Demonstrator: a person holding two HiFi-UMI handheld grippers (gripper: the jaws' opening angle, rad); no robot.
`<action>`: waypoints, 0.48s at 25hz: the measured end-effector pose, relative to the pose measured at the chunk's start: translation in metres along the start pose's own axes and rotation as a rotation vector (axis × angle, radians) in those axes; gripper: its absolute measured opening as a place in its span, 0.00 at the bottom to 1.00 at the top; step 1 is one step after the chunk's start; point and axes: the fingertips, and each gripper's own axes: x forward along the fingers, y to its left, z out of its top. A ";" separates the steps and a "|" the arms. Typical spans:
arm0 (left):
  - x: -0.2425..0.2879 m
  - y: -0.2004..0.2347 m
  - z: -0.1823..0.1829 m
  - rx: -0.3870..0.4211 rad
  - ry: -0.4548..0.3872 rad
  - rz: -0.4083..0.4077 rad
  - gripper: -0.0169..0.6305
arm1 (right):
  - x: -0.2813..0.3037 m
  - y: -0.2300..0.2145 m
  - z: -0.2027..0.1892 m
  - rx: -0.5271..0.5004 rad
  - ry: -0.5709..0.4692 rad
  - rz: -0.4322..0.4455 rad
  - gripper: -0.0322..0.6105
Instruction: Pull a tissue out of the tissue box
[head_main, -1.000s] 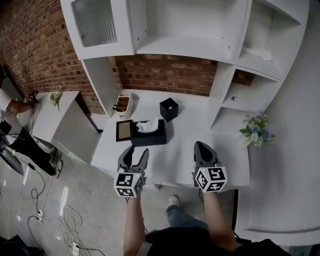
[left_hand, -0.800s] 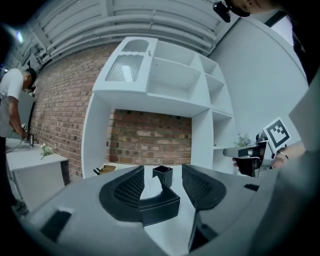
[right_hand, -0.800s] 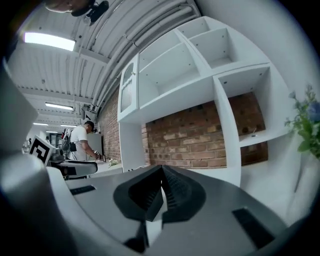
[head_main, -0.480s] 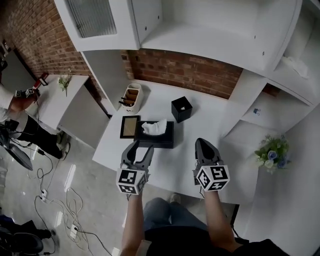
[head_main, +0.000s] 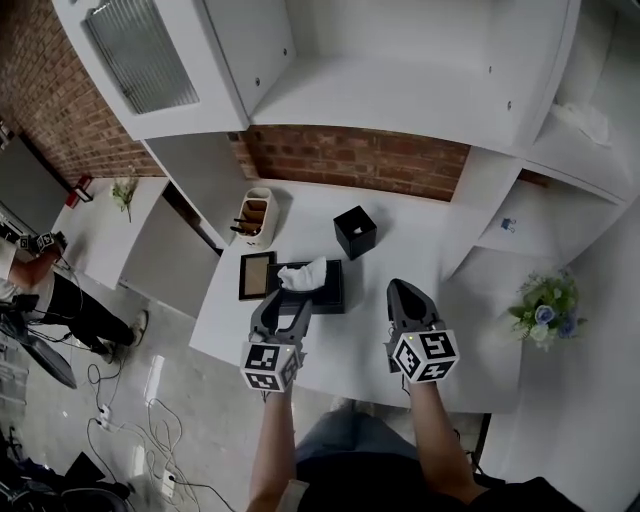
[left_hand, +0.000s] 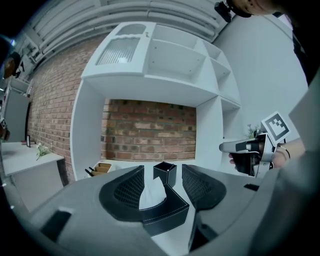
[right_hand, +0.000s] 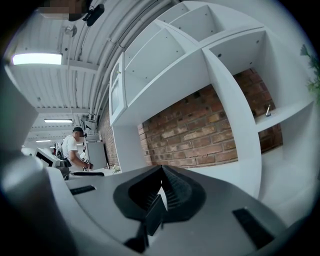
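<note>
Head view: my left gripper (head_main: 285, 303) has advanced to near edge of tissue box (head_main: 326, 298); tissue (head_main: 304, 272) stands from its slot.
Left gripper view: jaws apart, framing tissue, not touching. Pinch next, I reckon.
Right gripper view: right gripper (right_hand: 160, 188) jaws shut, empty, right of tissue box.

Seen from the head view, a white table (head_main: 405, 250) stands before a brick wall (head_main: 360, 160) at twelve o'clock. Near its far edge, at about one o'clock from the middle, sits a black open cube container (head_main: 355, 232). A white caddy (head_main: 255, 215) with brown contents stands at ten o'clock, and a dark-framed tan panel (head_main: 258, 275) lies flat at nine. Flowers (head_main: 545, 305) stand at three o'clock, and cables (head_main: 120, 420) trail over the floor at eight.
</note>
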 end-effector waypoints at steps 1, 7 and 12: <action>0.003 0.001 0.000 -0.004 -0.001 -0.003 0.34 | 0.001 -0.001 0.000 -0.003 0.002 -0.002 0.05; 0.017 0.012 0.005 0.060 0.017 -0.030 0.34 | 0.014 -0.001 0.003 -0.020 0.009 -0.010 0.05; 0.028 0.030 0.017 0.158 0.065 -0.077 0.34 | 0.021 0.006 0.002 -0.042 0.025 0.004 0.05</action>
